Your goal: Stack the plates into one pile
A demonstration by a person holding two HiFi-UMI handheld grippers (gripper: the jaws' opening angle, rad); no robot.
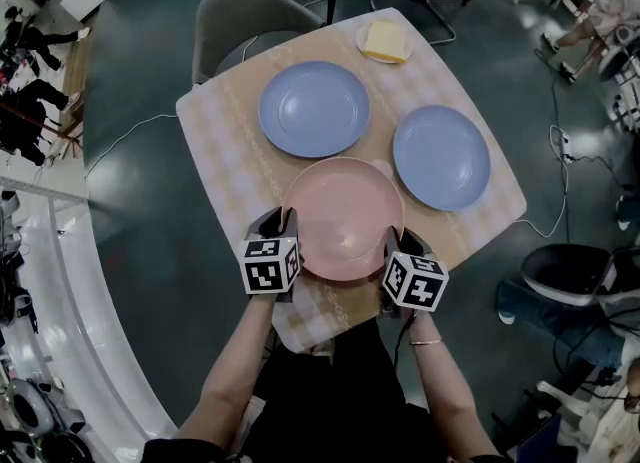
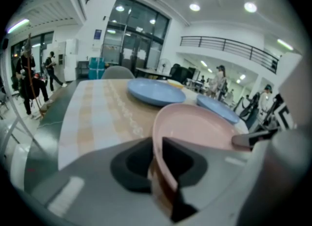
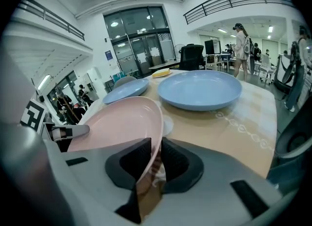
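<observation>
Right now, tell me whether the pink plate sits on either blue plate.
No, the pink plate lies beside the far blue plate and the right blue plate, on top of neither.

Pink plate (image 1: 345, 216) at frame centre, on our checked table (image 1: 222, 156). Our left gripper (image 1: 288, 224) meets its left rim and our right gripper (image 1: 393, 244) its right rim. Upper blue plate (image 1: 314, 108) sits above it, right blue plate (image 1: 441, 157) at centre right. We note a yellow block (image 1: 385, 40) at the top.

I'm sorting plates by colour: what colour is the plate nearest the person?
Pale pink. The plate shows best in the head view.
</observation>
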